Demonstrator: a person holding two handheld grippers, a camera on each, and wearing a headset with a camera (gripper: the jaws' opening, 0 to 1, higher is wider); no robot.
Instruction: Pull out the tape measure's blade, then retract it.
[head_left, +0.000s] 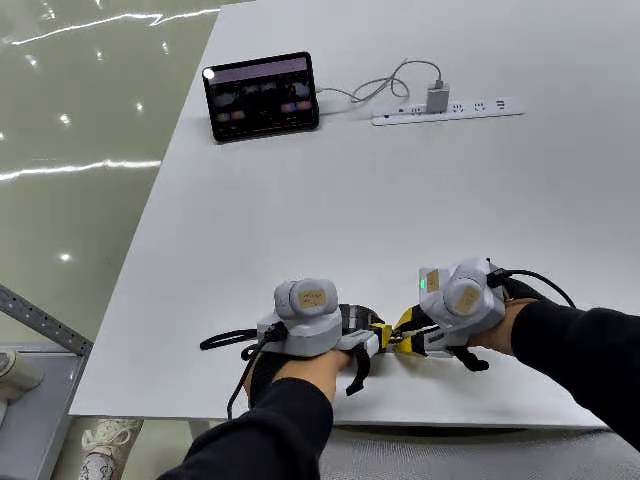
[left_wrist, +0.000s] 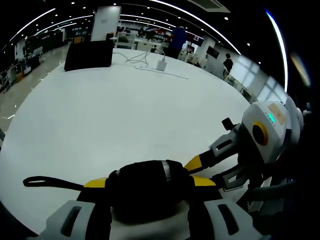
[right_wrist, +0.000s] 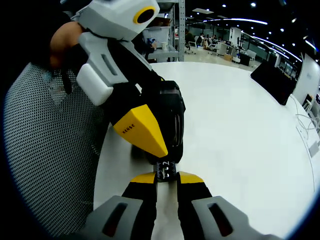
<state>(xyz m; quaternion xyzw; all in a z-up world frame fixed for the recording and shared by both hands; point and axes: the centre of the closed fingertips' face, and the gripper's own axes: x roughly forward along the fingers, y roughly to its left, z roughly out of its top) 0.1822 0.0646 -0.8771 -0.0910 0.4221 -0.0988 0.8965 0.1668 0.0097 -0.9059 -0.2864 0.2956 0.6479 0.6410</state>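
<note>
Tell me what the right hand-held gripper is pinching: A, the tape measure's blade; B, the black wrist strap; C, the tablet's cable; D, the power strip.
A: in the right gripper view the right hand-held gripper is shut on the blade just outside the tape measure case, which the left hand-held gripper clamps.

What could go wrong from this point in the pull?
The right gripper pinches only the tip of the blade, which is barely out of the tape measure; it might slip and snap back. The left gripper holds the tape measure close to the near edge of the table, so a lost grip could drop it.
</note>
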